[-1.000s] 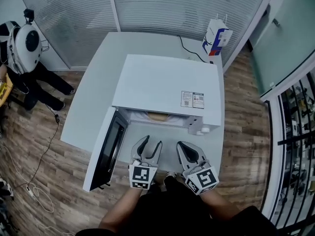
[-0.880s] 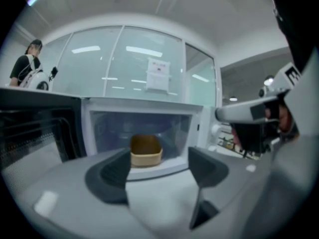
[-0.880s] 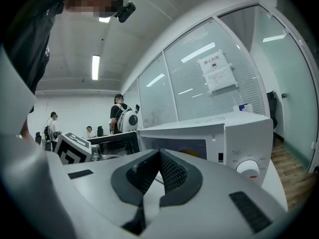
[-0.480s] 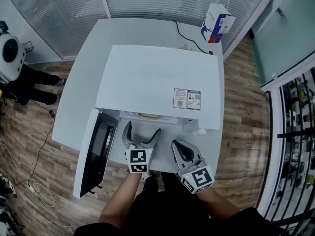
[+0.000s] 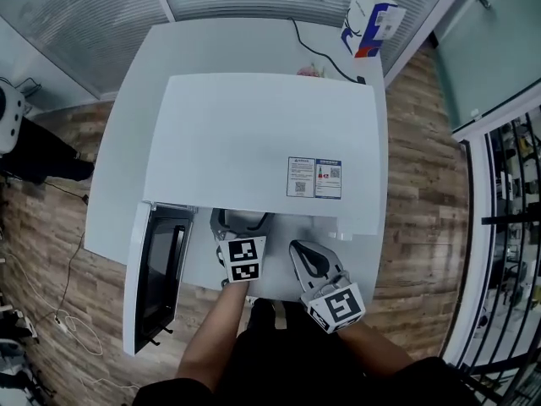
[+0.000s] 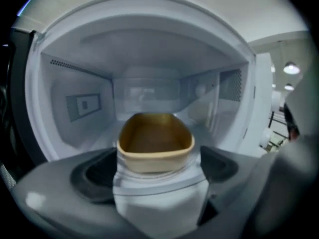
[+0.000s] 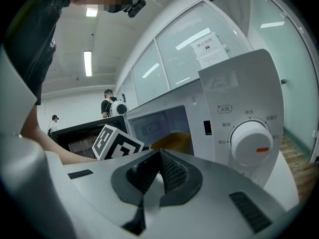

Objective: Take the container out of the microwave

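A tan oval container (image 6: 155,142) sits on the floor of the white microwave (image 5: 262,142), whose top hides it in the head view. My left gripper (image 5: 243,221) reaches into the cavity mouth. Its jaws have just been opening and stand wide, and the left gripper (image 6: 157,159) frames the container ahead without touching it. My right gripper (image 5: 300,250) hangs shut and empty in front of the control panel, to the right of the opening. The right gripper (image 7: 159,156) looks past the left one's marker cube (image 7: 117,143) at a sliver of the container (image 7: 172,142).
The microwave door (image 5: 156,269) hangs open to the left of the cavity. A white dial (image 7: 249,142) is on the panel at the right. The microwave stands on a white table (image 5: 144,83), with a carton (image 5: 368,19) and a cable (image 5: 321,57) at the back.
My left gripper has opened wider and moved forward and down to the cavity mouth. The right gripper has sunk a little and stays shut.
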Demonstrator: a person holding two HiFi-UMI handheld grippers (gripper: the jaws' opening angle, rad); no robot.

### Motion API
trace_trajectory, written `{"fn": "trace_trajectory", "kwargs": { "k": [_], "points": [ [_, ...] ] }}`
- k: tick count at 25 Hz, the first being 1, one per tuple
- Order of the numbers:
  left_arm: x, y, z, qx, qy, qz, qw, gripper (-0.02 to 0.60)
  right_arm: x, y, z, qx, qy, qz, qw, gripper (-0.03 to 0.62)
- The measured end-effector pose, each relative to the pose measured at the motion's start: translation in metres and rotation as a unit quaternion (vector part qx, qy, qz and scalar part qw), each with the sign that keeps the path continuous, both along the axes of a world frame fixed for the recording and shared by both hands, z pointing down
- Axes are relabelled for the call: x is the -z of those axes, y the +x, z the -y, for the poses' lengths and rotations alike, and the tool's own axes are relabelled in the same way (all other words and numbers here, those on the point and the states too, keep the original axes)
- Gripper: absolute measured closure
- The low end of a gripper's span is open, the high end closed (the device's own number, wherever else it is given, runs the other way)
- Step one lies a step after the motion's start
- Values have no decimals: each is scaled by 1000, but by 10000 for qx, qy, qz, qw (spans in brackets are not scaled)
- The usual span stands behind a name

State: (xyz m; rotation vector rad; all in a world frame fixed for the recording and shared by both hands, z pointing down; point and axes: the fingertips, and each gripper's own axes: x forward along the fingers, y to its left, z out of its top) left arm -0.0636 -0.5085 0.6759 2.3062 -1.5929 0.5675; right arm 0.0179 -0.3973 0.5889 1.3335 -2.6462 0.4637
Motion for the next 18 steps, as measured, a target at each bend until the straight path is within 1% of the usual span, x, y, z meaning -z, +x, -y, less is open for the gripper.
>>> {"fn": "trace_trajectory", "kwargs": {
  "k": [3, 6, 8, 11, 18],
  "points": [
    [-3, -1, 6, 81, -43, -61, 9999, 71, -3, -1, 1, 46, -65, 37, 10000, 595],
    [-8, -2, 10, 87, -102, -40, 9999, 74, -6, -3, 0, 60, -112, 60, 9999, 595],
    [-11, -4, 12, 103, -126, -13, 9999, 92, -6, -3, 0, 61, -123, 74, 9999, 595],
    [-11, -5, 12, 123, -81, 25, 9999, 115, -6, -3, 0, 46, -115, 79, 9999, 595],
    [-2, -10, 1, 150, 68, 126, 9998, 126, 0, 2, -2, -78, -40, 50, 9999, 595]
  ]
}}
